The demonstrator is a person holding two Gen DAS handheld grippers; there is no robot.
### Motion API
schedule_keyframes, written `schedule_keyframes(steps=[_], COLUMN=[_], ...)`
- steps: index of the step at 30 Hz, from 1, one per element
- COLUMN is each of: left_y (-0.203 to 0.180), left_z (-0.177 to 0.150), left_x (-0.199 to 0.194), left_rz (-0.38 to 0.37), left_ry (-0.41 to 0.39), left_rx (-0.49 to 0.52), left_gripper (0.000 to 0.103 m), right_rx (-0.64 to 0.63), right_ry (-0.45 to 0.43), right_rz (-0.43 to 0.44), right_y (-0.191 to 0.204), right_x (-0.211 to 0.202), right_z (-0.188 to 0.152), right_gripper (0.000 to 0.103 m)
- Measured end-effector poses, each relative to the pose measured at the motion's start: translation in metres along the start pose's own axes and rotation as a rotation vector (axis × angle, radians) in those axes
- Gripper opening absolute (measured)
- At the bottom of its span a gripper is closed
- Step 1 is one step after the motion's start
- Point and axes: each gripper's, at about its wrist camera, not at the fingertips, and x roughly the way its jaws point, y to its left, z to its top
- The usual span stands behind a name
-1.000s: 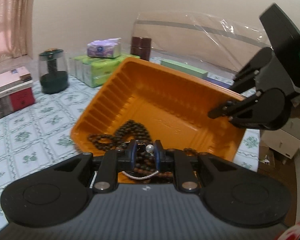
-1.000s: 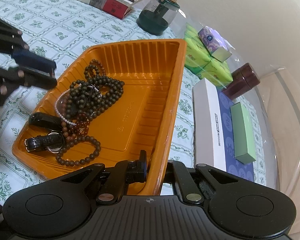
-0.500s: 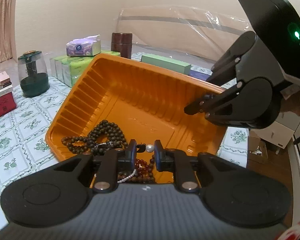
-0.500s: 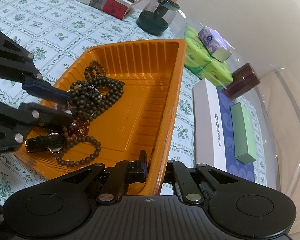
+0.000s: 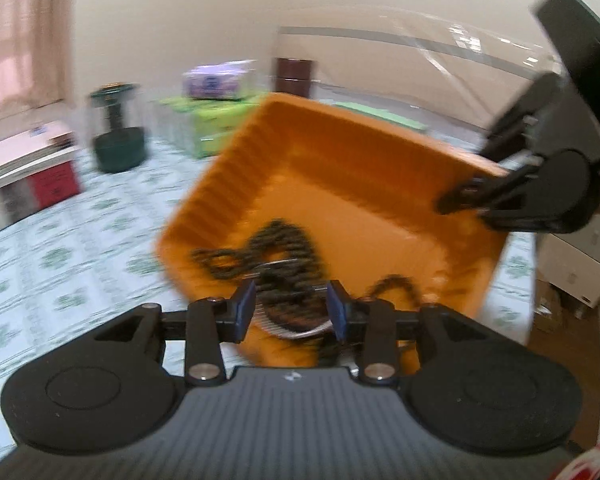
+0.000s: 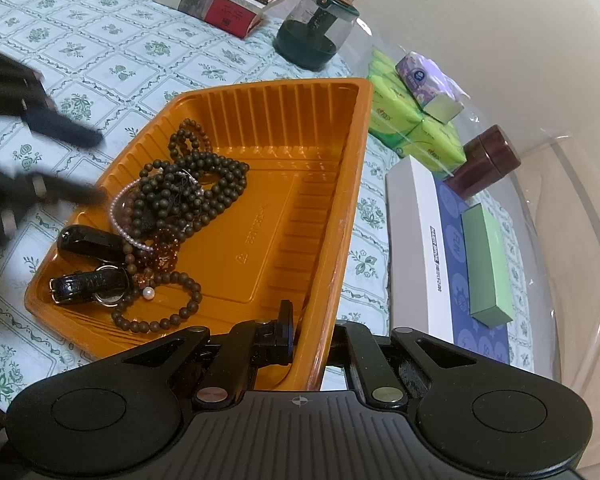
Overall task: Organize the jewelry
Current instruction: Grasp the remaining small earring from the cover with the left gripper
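The right gripper [image 6: 306, 344] is clamping the near long wall of the ribbed orange plastic tray [image 6: 332, 216], one finger inside and one outside, jaws pinched tight on the rim and holding that side tipped up off the desk [image 6: 100, 52] with its green-flowered cloth. Over at the far low end, the left gripper [image 6: 96, 168] is hanging just outside the tray's wall, its jaws opening with nothing pressed between the blue pads [image 5: 244, 312]; in its own blurred view the jewellery pile is lying straight ahead and below, framed in the gap but not touched. That is the relation to watch: the heap is sitting right in front of the left gripper and well away from the right one, so any pick looks like the left's job. Inside the tray, everything is gathering at the low end: a tangle of dark wooden bead strands [image 6: 192, 184], a thin loop of small pale pearls [image 6: 120, 216], reddish-brown beads [image 6: 162, 250], a black strapped watch [image 6: 88, 286], a glossy black oblong piece [image 6: 88, 240], and one loose white pearl [image 6: 149, 292] resting beside a lone bead bracelet [image 6: 180, 308]. The strands are overlapping, so lifting one may drag its neighbours.
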Motion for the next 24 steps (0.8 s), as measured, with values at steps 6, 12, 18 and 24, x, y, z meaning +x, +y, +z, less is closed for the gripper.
schedule_keyframes(steps=[6, 12, 18, 24], left_y=[0.058, 0.105, 0.111, 0.103], left_z=[-0.022, -0.055, -0.068, -0.069], left_x=[-0.028, -0.044, -0.033, -0.007], left_rz=[0.154, 0.299, 0.309, 0.293], left_ry=[-0.005, 0.048, 0.053, 0.061], left_rx=[-0.092, -0.139, -0.123, -0.062], left_gripper=[0.038, 0.038, 0.037, 0.034], right_rx=[-0.001, -0.005, -0.01, -0.008], right_ry=[0.0, 0.004, 0.011, 0.012], right_rz=[0.0, -0.004, -0.006, -0.005], right_y=[0.0, 0.001, 0.001, 0.001], right_x=[0.0, 0.0, 0.001, 0.001], right_z=[0.0, 0.0, 0.0, 0.0], right_gripper=[0.005, 0.005, 0.005, 0.005])
